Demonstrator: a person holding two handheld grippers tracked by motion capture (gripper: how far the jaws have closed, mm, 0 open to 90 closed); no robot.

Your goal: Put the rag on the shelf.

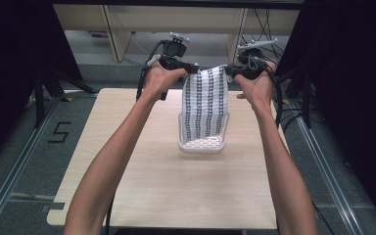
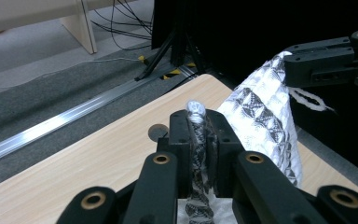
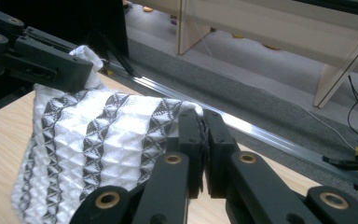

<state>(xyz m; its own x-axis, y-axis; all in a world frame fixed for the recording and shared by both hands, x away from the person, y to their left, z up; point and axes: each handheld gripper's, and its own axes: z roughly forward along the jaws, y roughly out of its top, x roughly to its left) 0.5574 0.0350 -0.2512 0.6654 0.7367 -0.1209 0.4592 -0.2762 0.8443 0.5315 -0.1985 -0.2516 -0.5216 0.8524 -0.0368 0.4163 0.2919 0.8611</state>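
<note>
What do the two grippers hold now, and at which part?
Both hold the patterned cloth by its top edge: left gripper at one corner, right gripper at the other.

Even, seemingly overhead light, black side margins, slightly soft close-up foregrounds.

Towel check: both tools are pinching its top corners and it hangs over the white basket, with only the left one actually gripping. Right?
Not quite: both grip. The right gripper view shows the right tool clamped on the towel corner, as the left tool is. The high view shows it hanging over the white basket.
</note>
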